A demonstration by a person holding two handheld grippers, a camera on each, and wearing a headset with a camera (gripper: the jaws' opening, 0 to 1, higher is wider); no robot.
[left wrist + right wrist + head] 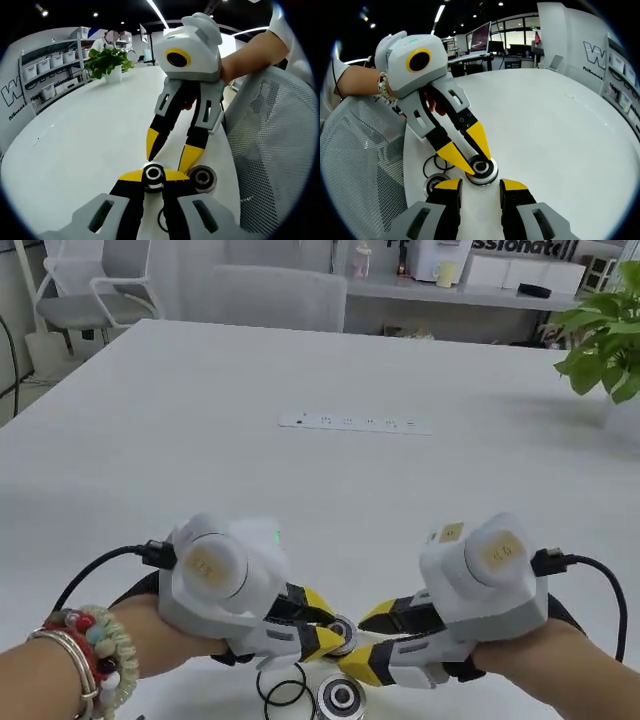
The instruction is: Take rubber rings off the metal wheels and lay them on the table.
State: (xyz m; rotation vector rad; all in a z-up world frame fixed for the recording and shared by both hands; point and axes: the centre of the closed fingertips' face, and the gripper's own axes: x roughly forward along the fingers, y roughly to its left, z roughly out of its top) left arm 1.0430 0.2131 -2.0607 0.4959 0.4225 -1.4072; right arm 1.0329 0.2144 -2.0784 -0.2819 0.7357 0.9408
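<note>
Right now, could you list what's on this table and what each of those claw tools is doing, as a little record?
left gripper: shut on a metal wheel
right gripper: open, tips close to that wheel
second wheel: lying on the table, beside the grippers
rubber rings: loose on the table by the second wheel
power strip: farther off, mid-table

Bright overhead strip lighting, soft shadows (fisheye edges warp), mostly sharp.
</note>
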